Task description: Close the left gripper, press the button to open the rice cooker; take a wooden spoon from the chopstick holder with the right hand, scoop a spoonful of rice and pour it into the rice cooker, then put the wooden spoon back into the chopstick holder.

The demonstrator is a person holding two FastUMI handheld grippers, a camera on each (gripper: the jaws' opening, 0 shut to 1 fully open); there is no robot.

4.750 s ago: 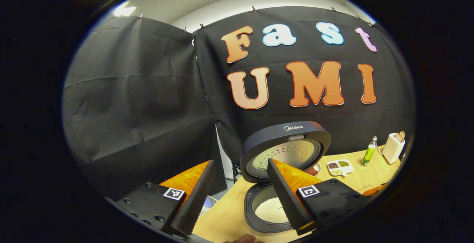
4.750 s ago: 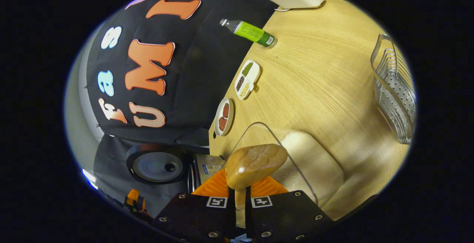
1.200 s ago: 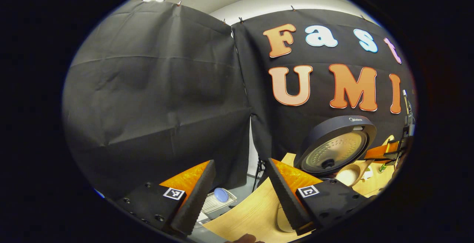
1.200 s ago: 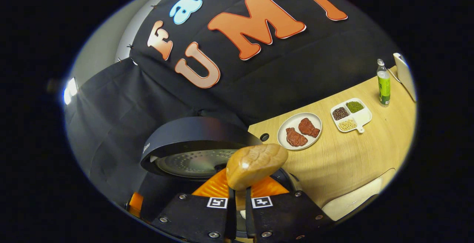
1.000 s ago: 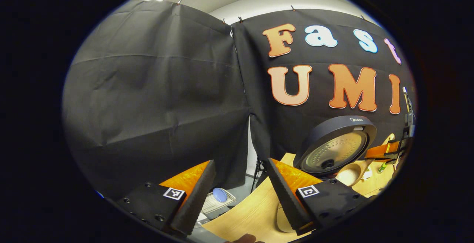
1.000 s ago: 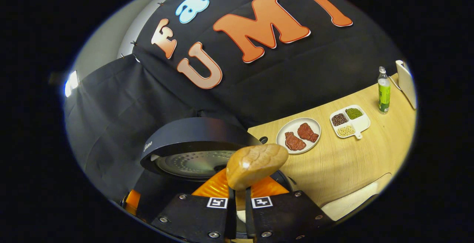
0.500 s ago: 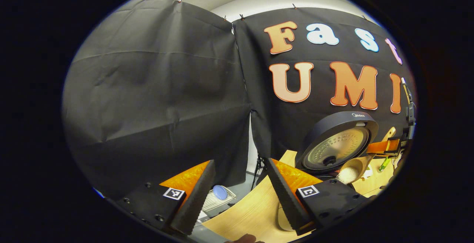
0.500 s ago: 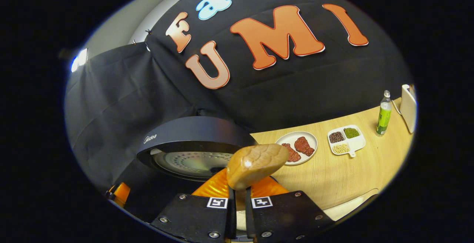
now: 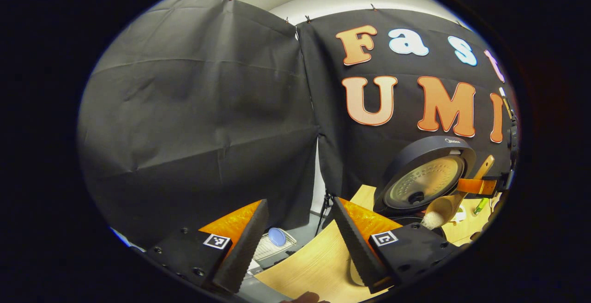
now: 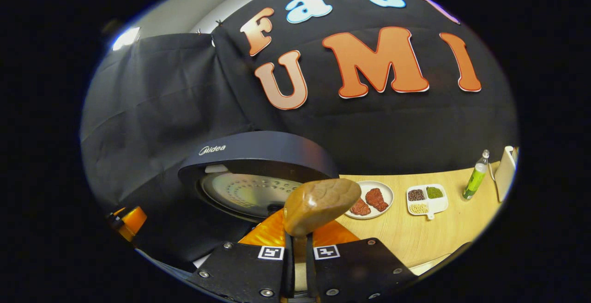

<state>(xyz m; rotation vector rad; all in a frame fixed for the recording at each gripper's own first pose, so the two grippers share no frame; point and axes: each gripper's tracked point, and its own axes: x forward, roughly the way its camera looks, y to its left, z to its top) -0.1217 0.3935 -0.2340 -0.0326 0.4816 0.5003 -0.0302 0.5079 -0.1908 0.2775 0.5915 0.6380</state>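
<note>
The dark rice cooker [image 9: 427, 180] stands with its lid up at the right of the left gripper view. My right gripper [image 9: 478, 186] holds a wooden spoon [image 9: 444, 205] tilted over the pot there, and white rice [image 9: 430, 221] hangs at the spoon's lower lip. In the right gripper view my right gripper [image 10: 297, 243] is shut on the spoon's handle. The back of the spoon's bowl [image 10: 321, 206] rises right in front of the raised lid [image 10: 254, 169]. My left gripper [image 9: 300, 203] is open and holds nothing, left of the cooker over the table's left edge. The pot's inside is hidden.
On the wooden table [image 10: 434, 233] right of the cooker stand a plate of meat [image 10: 369, 199], a divided dish of beans [image 10: 427, 199], a green bottle [image 10: 475, 180] and the white chopstick holder [image 10: 505, 173]. Past the table's left edge [image 9: 318, 266] a rack [image 9: 272, 245] lies on the floor.
My right gripper has carried the spoon from the rice container to the cooker and rolled it over the pot; rice now shows at its lip. The left gripper drifted slightly left and stayed open.
</note>
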